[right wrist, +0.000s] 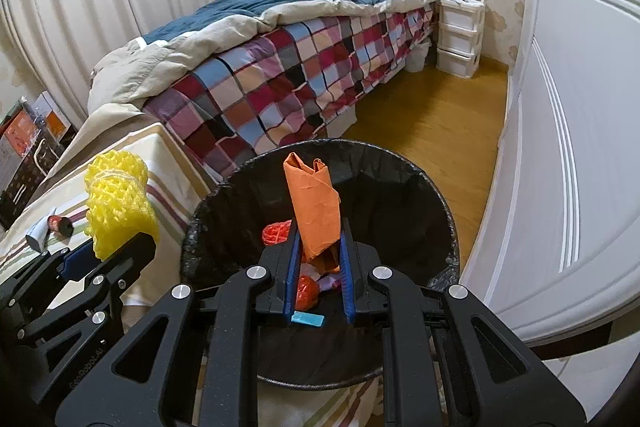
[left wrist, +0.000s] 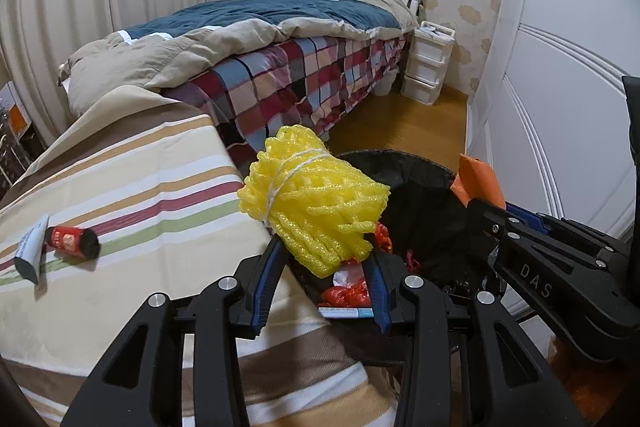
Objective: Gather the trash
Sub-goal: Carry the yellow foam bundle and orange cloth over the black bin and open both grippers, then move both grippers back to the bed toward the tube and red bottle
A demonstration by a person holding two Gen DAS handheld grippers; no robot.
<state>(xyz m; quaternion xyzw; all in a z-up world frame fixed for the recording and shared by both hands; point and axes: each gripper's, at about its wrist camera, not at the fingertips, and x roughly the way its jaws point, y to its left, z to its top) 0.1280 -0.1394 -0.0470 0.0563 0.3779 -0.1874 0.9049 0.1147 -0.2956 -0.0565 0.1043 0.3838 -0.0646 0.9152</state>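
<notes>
Holding trash over the bin, both grippers loaded; release not yet made.

- Left gripper [left wrist: 326, 259]: jaws pinching a foam net [left wrist: 316, 203], yellow, spongy lattice bundled with white string. It sits at the bin's near edge, beside the table [left wrist: 132, 163].
- Right gripper [right wrist: 319, 247]: jaws pressed onto orange paper [right wrist: 314, 211], creased, folded into a rough roll, standing upright above the bin mouth.
- Bin [right wrist: 416, 167]: round, lined with a black crinkled bag; red scraps [right wrist: 276, 231] and a blue-white wrapper [right wrist: 307, 319] lie inside.
- Table: striped cloth, matte. A red-and-black cylinder [left wrist: 72, 239] and a grey-white tube [left wrist: 30, 251], touching, remain on it, well apart from the bin.

Step, judged: drop-off. Next move calls for spreading both jaws, the left first shifted further over the opening so the light foam falls inside; then returning for the table items.
</notes>
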